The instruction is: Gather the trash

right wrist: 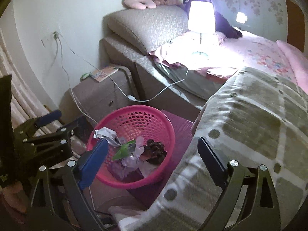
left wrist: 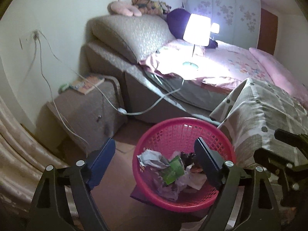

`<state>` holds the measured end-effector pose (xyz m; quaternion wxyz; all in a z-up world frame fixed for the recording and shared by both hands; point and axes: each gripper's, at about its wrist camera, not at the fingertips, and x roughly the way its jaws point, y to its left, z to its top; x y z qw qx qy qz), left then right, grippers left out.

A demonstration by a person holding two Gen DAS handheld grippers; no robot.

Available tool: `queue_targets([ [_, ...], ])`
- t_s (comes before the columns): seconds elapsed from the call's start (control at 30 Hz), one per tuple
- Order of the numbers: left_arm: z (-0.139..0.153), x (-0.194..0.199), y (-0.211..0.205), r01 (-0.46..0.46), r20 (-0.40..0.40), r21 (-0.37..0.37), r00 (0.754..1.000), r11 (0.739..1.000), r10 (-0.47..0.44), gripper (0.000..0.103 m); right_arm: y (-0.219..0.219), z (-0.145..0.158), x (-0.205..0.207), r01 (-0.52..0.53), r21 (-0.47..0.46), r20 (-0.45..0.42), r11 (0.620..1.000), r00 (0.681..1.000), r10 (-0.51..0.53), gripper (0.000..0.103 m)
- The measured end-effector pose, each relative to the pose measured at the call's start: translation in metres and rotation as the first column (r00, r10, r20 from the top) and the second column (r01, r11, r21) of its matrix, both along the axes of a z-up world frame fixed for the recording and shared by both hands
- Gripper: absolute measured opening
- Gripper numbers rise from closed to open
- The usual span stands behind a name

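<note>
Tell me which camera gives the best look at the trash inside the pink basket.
The left wrist view: it looks almost straight down into the pink basket, showing the crumpled trash spread across the bottom. In the right wrist view, a blue finger covers part of the pile.

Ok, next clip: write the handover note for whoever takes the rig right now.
Left claw: open, empty, above the pink basket.
Right claw: open, empty, between the basket and the patterned blanket.
Basket stands on the floor beside the bed; it holds crumpled paper, a green wrapper and dark scraps.
Done: trash is in the basket.
Left: no loose trash shows in these views; look around the room further.
</note>
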<state>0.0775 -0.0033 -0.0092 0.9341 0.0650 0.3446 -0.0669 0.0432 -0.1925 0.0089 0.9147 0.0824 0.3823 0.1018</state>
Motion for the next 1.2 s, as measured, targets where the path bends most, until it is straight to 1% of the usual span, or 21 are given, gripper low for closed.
queue_targets([
  [0.13,0.010,-0.022,-0.005,0.006,0.067,0.059,0.998,0.998,-0.010,0.086,0.003,0.006,-0.019,0.005,-0.003,0.044,1.000,0.999,-0.005,0.092],
  [0.2,0.015,-0.031,-0.006,0.003,0.087,0.071,0.996,0.997,-0.009,0.086,0.004,0.009,-0.029,0.010,0.002,0.062,1.000,0.998,-0.010,0.092],
  [0.37,0.026,-0.049,0.001,-0.018,0.116,0.060,0.993,0.998,0.011,0.087,0.005,0.017,-0.048,0.033,-0.006,0.105,0.999,0.994,-0.032,0.093],
  [0.4,0.027,-0.052,0.002,-0.022,0.117,0.054,0.993,0.998,0.016,0.088,0.004,0.019,-0.051,0.038,-0.008,0.113,0.999,0.993,-0.037,0.093],
  [0.47,0.030,-0.058,0.005,-0.031,0.115,0.044,0.993,0.999,0.026,0.088,0.003,0.022,-0.058,0.053,-0.010,0.130,0.999,0.990,-0.051,0.096],
  [0.53,0.032,-0.063,0.008,-0.037,0.113,0.033,0.993,0.999,0.033,0.089,0.000,0.026,-0.065,0.072,-0.007,0.150,0.997,0.986,-0.070,0.096],
  [0.7,0.038,-0.077,0.011,-0.049,0.122,0.016,0.991,0.999,0.047,0.090,0.001,0.032,-0.077,0.088,-0.020,0.177,0.996,0.981,-0.084,0.096],
  [0.8,0.036,-0.078,0.012,-0.052,0.117,0.008,0.992,0.999,0.050,0.090,0.003,0.033,-0.081,0.090,-0.027,0.187,0.996,0.979,-0.083,0.096],
  [1.07,0.026,-0.077,0.008,-0.037,0.106,0.035,0.994,0.999,0.033,0.090,0.008,0.037,-0.089,0.087,-0.044,0.200,0.995,0.977,-0.076,0.096],
  [1.2,0.025,-0.078,0.008,-0.039,0.106,0.025,0.994,0.999,0.037,0.090,0.009,0.037,-0.090,0.086,-0.043,0.198,0.995,0.977,-0.075,0.096],
])
